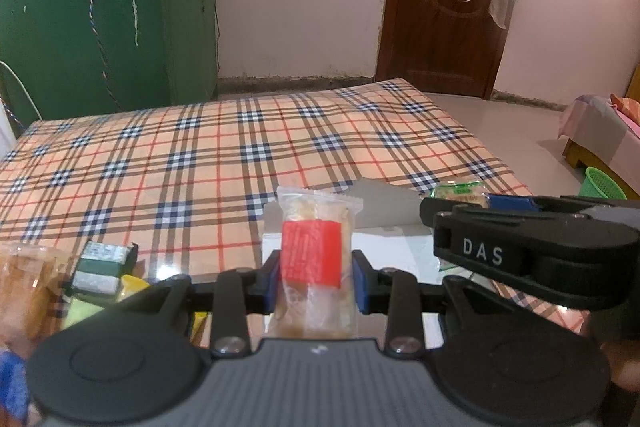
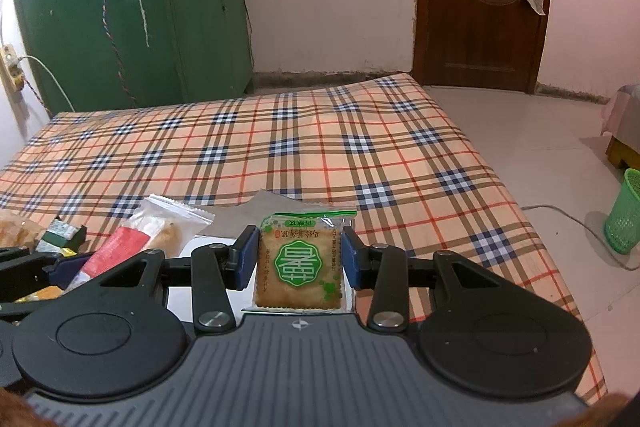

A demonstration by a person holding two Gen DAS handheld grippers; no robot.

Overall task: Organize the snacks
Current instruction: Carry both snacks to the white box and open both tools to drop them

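My left gripper point(image 1: 315, 277) is shut on a clear snack packet with a red label point(image 1: 311, 259), held upright between the blue pads. My right gripper point(image 2: 299, 259) is shut on a square cracker packet with a green label point(image 2: 300, 263). In the left wrist view the right gripper point(image 1: 472, 201) shows at the right with the green packet point(image 1: 460, 191). The right wrist view shows the red-label packet point(image 2: 136, 247) at the left. Both hang over a white and grey box point(image 1: 384, 211) on the plaid cloth point(image 1: 200, 167).
Several loose snacks point(image 1: 100, 271) lie at the near left of the cloth, among them a green-and-white pack point(image 2: 60, 233) and a bag of brown pieces point(image 1: 24, 287). A green cabinet point(image 2: 132, 7) stands behind. A green basket point(image 2: 624, 215) sits on the floor at the right.
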